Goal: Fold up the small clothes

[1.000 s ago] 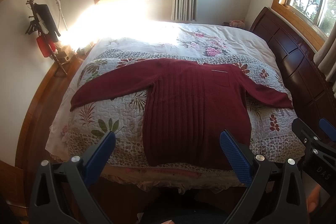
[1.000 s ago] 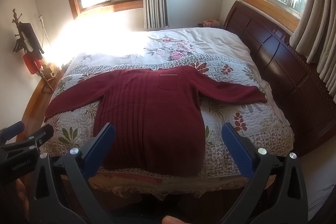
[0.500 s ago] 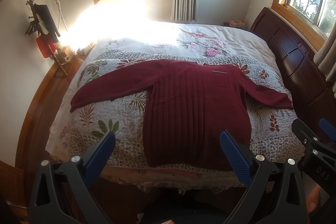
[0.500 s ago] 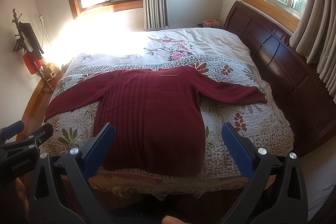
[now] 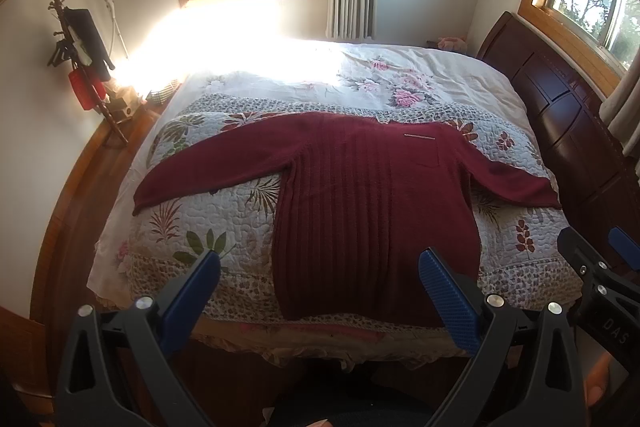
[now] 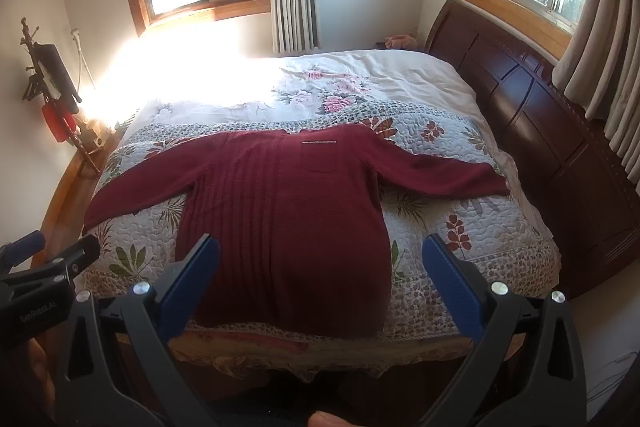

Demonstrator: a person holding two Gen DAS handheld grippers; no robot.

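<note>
A sunlit bedroom, the bed [image 5: 500,95] covered by a floral quilt [image 5: 208,211]. The maroon sweater [image 5: 372,211] lies flat near the quilt's front edge, sleeves spread toward both side edges, I'd say laid out ready for folding. My left gripper [image 5: 320,291] and right gripper [image 6: 320,283] hang wide apart and empty, short of the hem.

ribbed knit sweater [image 5: 372,211], quilted bedspread [image 5: 224,223], glossy headboard [image 5: 568,115]

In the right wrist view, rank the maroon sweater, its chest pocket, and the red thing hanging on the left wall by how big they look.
1. maroon sweater
2. chest pocket
3. red thing, close to the pocket in apparent size and farther from the camera, so that ranking is unsure
</note>
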